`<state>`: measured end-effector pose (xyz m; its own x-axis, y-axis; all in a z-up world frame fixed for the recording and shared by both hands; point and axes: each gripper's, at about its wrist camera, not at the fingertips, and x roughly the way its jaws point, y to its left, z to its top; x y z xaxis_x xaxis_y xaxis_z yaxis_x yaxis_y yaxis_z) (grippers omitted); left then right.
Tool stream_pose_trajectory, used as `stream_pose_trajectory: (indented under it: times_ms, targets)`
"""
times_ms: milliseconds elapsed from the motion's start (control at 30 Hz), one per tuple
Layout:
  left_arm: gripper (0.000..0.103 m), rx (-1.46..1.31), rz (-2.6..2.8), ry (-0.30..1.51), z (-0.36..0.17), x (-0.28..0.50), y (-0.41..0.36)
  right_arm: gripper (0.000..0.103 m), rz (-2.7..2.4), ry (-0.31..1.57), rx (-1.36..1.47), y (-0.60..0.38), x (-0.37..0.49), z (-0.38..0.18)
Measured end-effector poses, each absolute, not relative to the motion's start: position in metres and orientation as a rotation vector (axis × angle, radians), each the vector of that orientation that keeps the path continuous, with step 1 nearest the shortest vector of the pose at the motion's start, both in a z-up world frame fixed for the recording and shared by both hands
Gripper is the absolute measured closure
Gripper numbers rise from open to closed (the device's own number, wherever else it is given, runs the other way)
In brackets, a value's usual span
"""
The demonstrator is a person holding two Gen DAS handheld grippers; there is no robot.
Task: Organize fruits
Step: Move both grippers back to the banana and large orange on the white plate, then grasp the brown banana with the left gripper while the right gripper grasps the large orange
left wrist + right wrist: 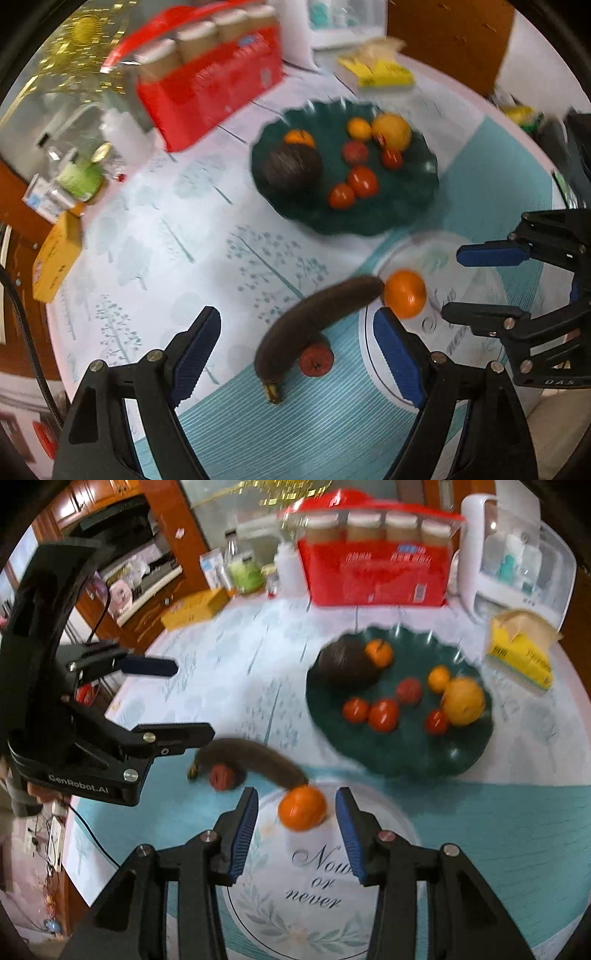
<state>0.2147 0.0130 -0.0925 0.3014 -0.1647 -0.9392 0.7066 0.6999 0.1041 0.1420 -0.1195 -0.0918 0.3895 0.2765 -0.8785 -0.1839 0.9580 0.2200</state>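
A dark overripe banana lies on the tablecloth with a small red fruit against it. An orange sits on a clear glass plate touching the banana's tip. A dark green plate holds a dark round fruit, oranges, tomatoes and a yellow fruit. My left gripper is open above the banana and red fruit. My right gripper is open with the orange between its fingers, not touching.
A red box with jars stands at the back. A yellow tissue pack, a yellow carton, a white appliance and bottles line the table's far side. The table edge runs along the left.
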Motion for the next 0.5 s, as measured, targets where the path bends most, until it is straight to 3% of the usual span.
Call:
stream_pose_trajectory:
  times_ms: [500]
  targets:
    - [0.022,0.675,-0.723,1.215,-0.171,0.232,0.0,0.059,0.242,1.199,0.164,-0.105,0.143,-0.161]
